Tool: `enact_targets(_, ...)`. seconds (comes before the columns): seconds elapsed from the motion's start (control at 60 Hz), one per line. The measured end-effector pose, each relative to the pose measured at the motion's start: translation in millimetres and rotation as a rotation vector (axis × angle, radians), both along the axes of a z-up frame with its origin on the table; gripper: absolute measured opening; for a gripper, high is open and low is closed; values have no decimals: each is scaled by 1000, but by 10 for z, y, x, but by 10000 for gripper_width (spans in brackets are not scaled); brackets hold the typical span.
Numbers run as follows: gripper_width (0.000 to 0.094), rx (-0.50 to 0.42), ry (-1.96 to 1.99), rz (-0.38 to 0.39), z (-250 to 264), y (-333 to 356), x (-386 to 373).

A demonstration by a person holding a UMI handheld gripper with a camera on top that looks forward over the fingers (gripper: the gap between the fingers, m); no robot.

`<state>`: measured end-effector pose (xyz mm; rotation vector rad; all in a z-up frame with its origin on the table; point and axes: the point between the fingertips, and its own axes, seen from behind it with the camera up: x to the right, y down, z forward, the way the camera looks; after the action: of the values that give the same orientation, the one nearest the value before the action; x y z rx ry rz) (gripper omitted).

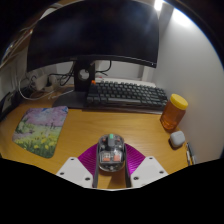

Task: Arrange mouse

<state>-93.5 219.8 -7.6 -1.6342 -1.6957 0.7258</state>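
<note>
Between the jaws of the gripper (111,168), a translucent mouse (110,152) sits pinched, both magenta pads (88,156) pressing its sides above the wooden table (80,140). Just beyond to the left lies a flowered mouse mat (42,130), with a dark keyboard (126,95) and a monitor (95,35) farther back. Off to the right stand an orange jar (175,111) and a second small mouse (177,139).
</note>
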Motion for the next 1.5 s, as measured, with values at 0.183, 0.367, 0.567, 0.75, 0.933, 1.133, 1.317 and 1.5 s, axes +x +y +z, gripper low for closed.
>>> enact_targets(0.183, 344, -17, 83, -4, 644, -282, -131)
enact_targets(0.367, 344, -79, 122, 84, 1163, -1171, -346)
enact_targets(0.567, 342, -114, 52, 169, 866, -2316, -479)
enact_targets(0.75, 341, -85, -45, 171, 204, -2871, -482)
enact_targets(0.933, 512, -78, -87, 103, -70, -2893, -445)
enact_targets(1.133, 856, -106, -100, 49, 299, -2830, -189)
enact_targets(1.317, 855, -92, -132, 15, 991, -2625, 585)
enact_targets(1.5, 853, -74, -153, -2, 1418, -2437, 1236)
